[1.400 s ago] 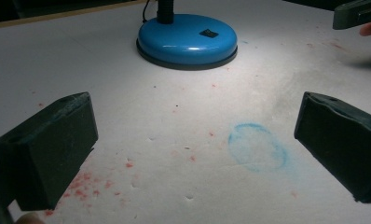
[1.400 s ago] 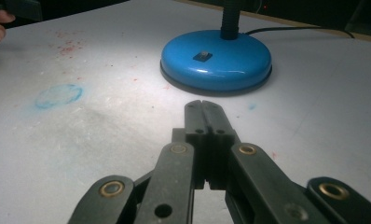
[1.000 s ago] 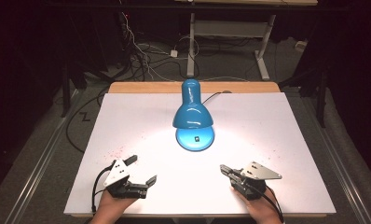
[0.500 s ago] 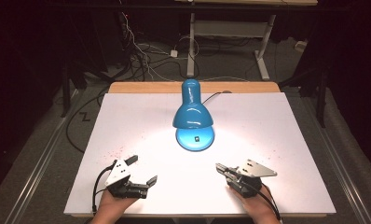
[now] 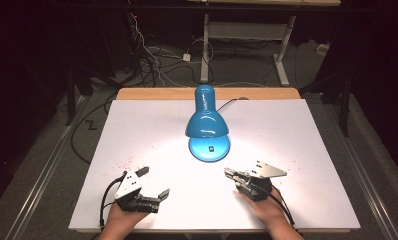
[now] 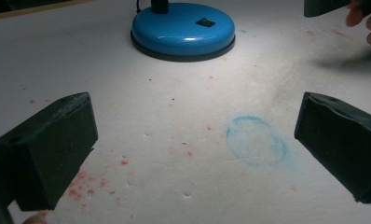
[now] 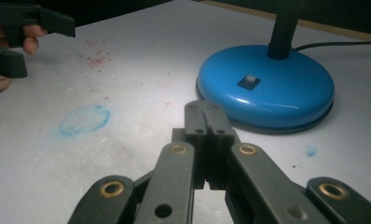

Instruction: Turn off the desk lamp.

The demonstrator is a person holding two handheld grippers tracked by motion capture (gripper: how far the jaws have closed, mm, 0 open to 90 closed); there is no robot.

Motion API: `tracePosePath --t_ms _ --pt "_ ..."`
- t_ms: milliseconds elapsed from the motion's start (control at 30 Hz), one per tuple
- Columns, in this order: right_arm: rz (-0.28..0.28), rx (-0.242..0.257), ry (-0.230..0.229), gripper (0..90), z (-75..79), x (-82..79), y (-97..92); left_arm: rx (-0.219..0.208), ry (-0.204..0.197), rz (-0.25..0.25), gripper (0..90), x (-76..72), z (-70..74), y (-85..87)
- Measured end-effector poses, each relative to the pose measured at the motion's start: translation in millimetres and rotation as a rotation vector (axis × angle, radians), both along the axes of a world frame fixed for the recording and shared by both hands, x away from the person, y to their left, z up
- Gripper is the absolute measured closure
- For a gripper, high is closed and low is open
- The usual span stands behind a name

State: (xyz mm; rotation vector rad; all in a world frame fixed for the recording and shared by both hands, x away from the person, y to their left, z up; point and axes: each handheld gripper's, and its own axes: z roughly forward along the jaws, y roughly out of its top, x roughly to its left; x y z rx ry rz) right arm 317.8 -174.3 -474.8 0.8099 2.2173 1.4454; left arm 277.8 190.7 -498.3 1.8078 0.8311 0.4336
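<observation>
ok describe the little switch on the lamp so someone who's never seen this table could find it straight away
Start at the white table and find the blue desk lamp near its middle, lit and pointing down. Under its shade sits the round blue base. The switch is the small dark rectangle with a pale centre on top of that base, the one thing that breaks its glossy blue surface.

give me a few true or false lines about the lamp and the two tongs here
1. The left tongs are open. True.
2. The right tongs grip the lamp base. False: their jaws are shut on nothing, short of the base.
3. The lamp is lit. True: a bright pool lies on the table beneath its shade.
4. The lamp is red. False: it is blue.
5. A blue smudge marks the table. True.
</observation>
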Motion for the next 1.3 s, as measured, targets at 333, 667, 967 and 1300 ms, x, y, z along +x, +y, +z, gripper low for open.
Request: tracePosePath --t_ms 333,667,967,1300 --pt "-0.001 0.014 0.021 90.0 -1.6 22.0 15.0 -0.002 0.006 -0.016 0.0 0.8 0.0 0.5" --pt "-0.052 0.016 0.049 90.0 -4.3 47.0 18.7 -0.008 0.010 -0.025 0.0 1.2 0.0 1.6" --pt "-0.067 0.014 0.059 90.0 -6.3 62.8 23.0 -0.001 0.008 -0.020 0.0 1.0 0.1 0.7" --pt "-0.072 0.022 0.083 90.0 -4.8 80.2 29.8 -0.013 0.012 -0.018 0.0 1.1 -0.1 1.4"
